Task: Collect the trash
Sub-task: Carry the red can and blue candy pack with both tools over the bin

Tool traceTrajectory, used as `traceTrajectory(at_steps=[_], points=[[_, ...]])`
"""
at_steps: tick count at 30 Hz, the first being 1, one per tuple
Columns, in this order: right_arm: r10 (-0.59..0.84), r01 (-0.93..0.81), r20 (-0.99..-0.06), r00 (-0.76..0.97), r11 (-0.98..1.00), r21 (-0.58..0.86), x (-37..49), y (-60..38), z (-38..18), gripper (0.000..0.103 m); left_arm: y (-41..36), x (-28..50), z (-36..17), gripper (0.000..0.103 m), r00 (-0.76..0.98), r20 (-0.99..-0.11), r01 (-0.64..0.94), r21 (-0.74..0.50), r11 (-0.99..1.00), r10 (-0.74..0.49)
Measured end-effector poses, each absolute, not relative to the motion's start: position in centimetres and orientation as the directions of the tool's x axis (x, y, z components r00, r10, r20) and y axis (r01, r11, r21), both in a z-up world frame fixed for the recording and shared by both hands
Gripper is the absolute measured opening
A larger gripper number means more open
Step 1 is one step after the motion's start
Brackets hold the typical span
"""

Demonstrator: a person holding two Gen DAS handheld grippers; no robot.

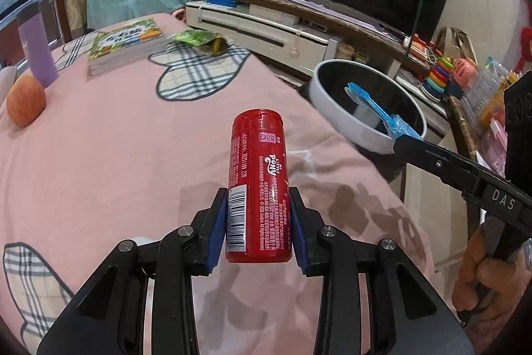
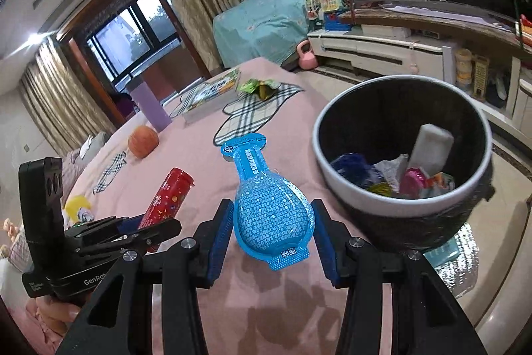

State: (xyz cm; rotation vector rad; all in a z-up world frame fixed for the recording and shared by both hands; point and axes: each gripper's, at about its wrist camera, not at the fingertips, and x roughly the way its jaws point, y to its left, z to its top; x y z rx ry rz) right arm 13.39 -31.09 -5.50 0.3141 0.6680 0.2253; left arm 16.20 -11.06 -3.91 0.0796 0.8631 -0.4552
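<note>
My left gripper (image 1: 257,222) is shut on a red candy tube (image 1: 257,185) and holds it above the pink bedspread; the tube also shows in the right wrist view (image 2: 166,198). My right gripper (image 2: 271,232) is shut on a blue bottle-shaped plastic pack (image 2: 266,205), held above the bed just left of the bin. In the left wrist view the pack (image 1: 379,112) hangs over the rim of the round white-rimmed trash bin (image 1: 335,112). The bin (image 2: 322,162) holds several wrappers and a white block. A green wrapper (image 2: 259,87) lies far on the bed.
On the bed lie a book (image 1: 126,42), a purple bottle (image 1: 35,50) and an orange fruit (image 1: 25,103). A TV stand (image 1: 282,29) with a television and toys runs behind the bin. A pink kettlebell (image 2: 306,55) sits on the floor.
</note>
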Motion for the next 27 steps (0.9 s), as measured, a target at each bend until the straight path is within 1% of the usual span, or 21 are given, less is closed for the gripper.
traceTrajectory(at_steps=[15, 27], points=[[0.249, -0.042, -0.538, 0.805, 0.929, 0.367, 11.8, -35.0, -4.5, 0.048, -16.0, 16.3, -2.5, 0.033, 0.560, -0.736, 0.485, -0.083, 0.871, -0.381], [0.213, -0.002, -0.543, 0.812, 0.932, 0.363, 11.7, -37.3, -4.4, 0.048, -18.4, 16.8, -1.9, 0.033, 0.552, -0.733, 0.516, -0.075, 0.853, -0.399]])
